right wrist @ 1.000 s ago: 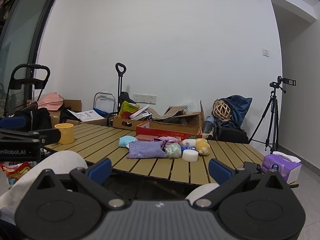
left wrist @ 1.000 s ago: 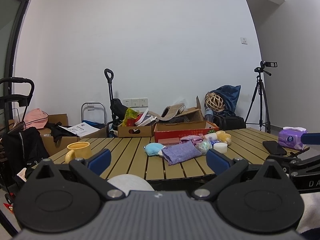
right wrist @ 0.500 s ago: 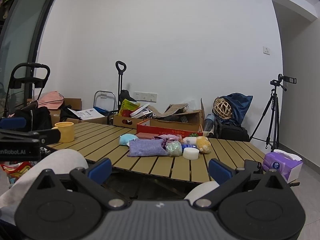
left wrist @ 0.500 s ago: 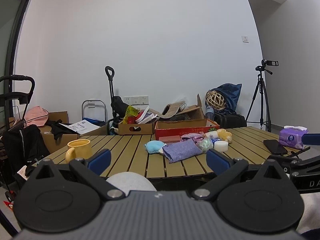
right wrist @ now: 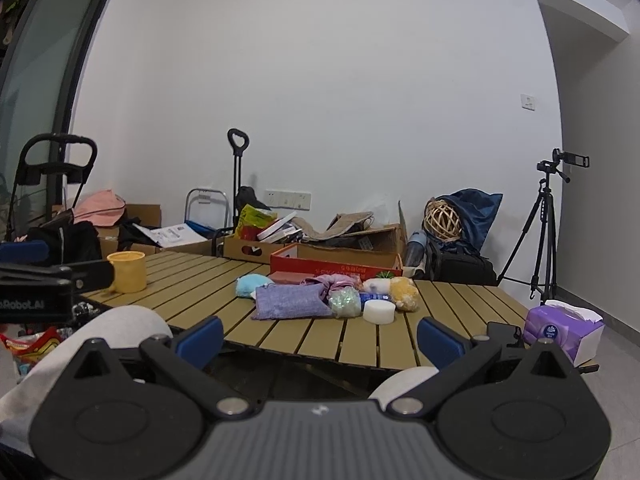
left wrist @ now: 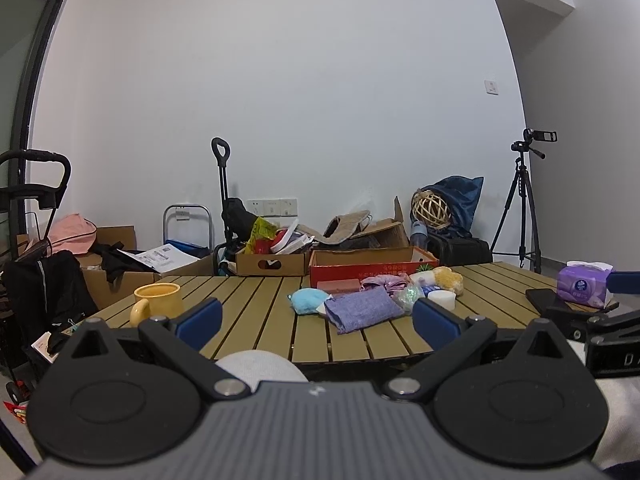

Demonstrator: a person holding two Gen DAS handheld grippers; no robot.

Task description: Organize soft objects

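Slatted table [left wrist: 256, 312]: red box [left wrist: 372, 266] contents hidden, maybe empty; both grippers' fingers wide, holding nothing.

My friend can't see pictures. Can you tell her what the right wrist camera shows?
A wooden slat table holds a small pile of soft things: a purple cloth, a blue plush and a yellow plush. The right gripper is open and empty in front of it. A yellow mug stands at the left.
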